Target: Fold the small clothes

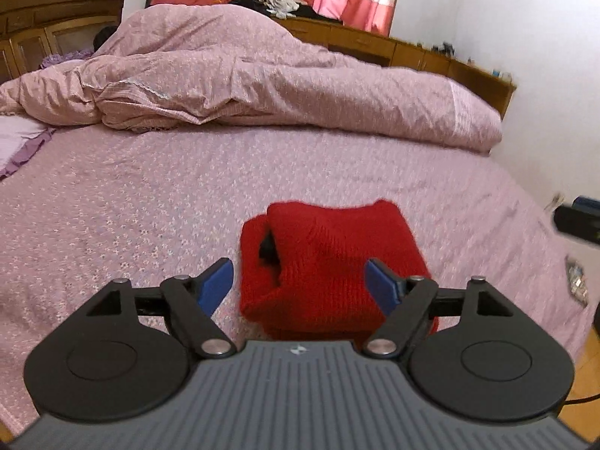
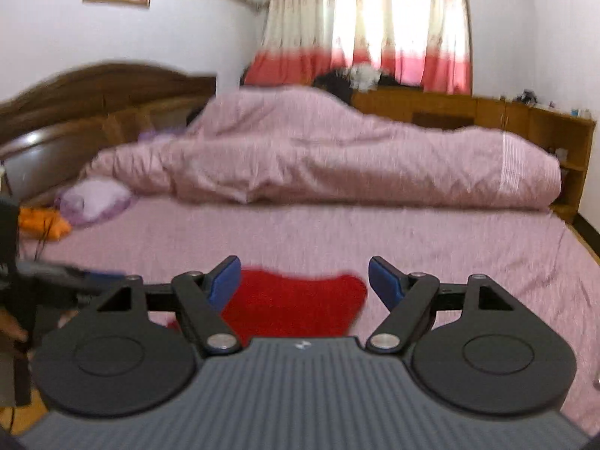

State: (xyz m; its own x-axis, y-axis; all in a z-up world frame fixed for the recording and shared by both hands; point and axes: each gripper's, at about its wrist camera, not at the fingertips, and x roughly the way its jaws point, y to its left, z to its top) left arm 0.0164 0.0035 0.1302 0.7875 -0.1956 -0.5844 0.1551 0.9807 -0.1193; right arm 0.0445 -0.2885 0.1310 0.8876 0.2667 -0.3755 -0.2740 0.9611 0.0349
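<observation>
A red knitted garment (image 1: 330, 262) lies folded in a compact bundle on the pink bed sheet (image 1: 150, 202), near the bed's front edge. My left gripper (image 1: 300, 281) is open and empty, held just above and in front of the bundle. In the right wrist view the same red garment (image 2: 296, 307) lies just ahead of my right gripper (image 2: 304, 281), which is open and empty above it. The right gripper shows at the right edge of the left wrist view (image 1: 577, 221); the left gripper shows blurred at the left of the right wrist view (image 2: 60, 281).
A bunched pink duvet (image 1: 285, 86) lies across the far half of the bed. A purple pillow (image 2: 93, 198) and an orange item (image 2: 41, 225) lie at the far left. A wooden headboard (image 1: 45, 18) and low wooden cabinets (image 2: 525, 120) line the walls.
</observation>
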